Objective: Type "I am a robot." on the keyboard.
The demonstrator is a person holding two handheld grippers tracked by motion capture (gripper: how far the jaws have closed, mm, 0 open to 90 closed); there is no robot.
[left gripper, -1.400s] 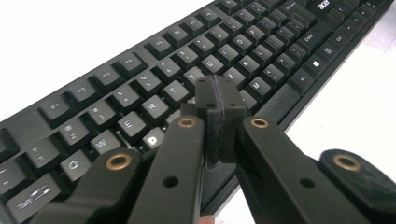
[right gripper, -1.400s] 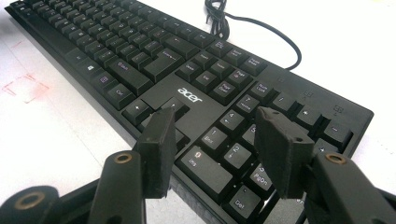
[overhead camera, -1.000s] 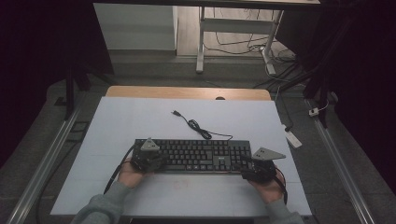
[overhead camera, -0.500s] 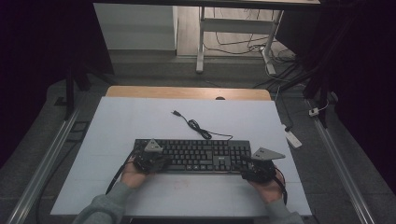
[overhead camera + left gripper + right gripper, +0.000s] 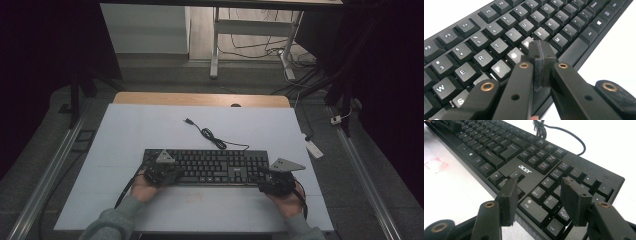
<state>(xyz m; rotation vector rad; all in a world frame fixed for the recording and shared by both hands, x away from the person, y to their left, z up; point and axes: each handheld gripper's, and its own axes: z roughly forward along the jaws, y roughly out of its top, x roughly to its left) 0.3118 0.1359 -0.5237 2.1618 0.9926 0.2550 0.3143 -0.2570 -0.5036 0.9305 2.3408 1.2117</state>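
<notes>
Grey sleeves [image 5: 117, 220] — black fingers [image 5: 541, 53] (brass-coloured rivets).

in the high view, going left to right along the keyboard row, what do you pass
left gripper with its jaws shut, over the left end of the keyboard → the keyboard's middle keys → right gripper with open jaws at the keyboard's right end → small white block off the mat's right edge

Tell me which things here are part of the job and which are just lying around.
In the job:
- keyboard
- left gripper, shut, over the letter keys
- right gripper, open over the number pad
- keyboard cable

Lying about:
- white adapter beside the table
- floor cables
- table legs beyond
</notes>
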